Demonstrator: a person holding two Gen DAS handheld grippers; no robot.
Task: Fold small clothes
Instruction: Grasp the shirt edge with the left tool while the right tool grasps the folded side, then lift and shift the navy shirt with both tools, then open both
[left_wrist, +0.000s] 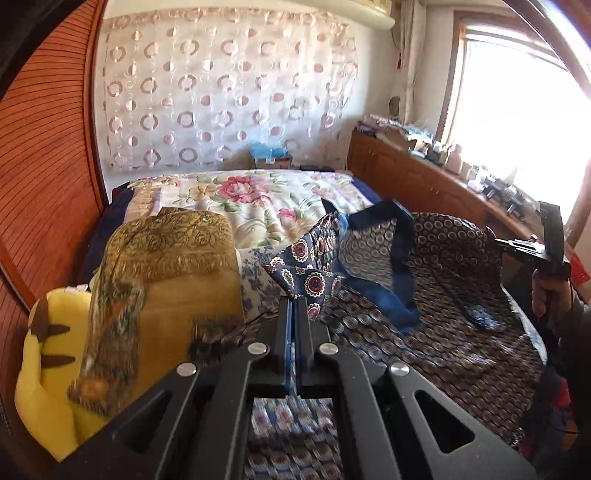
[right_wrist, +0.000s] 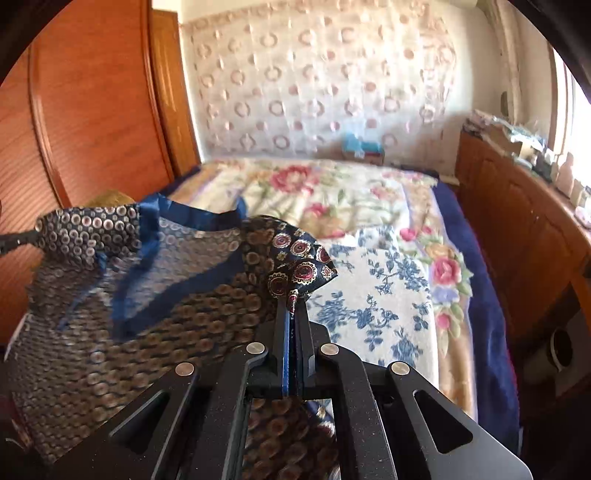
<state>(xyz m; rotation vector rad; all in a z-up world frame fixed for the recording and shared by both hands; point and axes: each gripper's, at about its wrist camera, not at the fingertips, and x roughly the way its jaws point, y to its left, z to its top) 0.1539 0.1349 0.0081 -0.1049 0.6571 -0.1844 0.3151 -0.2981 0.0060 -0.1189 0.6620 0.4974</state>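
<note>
A dark blue garment (left_wrist: 424, 280) printed with circles and medallions, with plain blue trim, hangs stretched above the bed between both grippers. My left gripper (left_wrist: 295, 301) is shut on one medallion-printed corner of it. My right gripper (right_wrist: 293, 299) is shut on the opposite corner; the garment (right_wrist: 155, 295) spreads to its left. The right gripper also shows in the left wrist view (left_wrist: 517, 245) at the far right, held by a hand. The left gripper's tip shows at the left edge of the right wrist view (right_wrist: 18, 238).
A floral bedspread (left_wrist: 251, 199) covers the bed. A folded gold-brown cloth (left_wrist: 166, 280) lies over a yellow plush toy (left_wrist: 44, 369) at the left. A wooden wardrobe (left_wrist: 48, 166) stands left. A cluttered wooden cabinet (left_wrist: 424, 173) runs under the bright window at the right.
</note>
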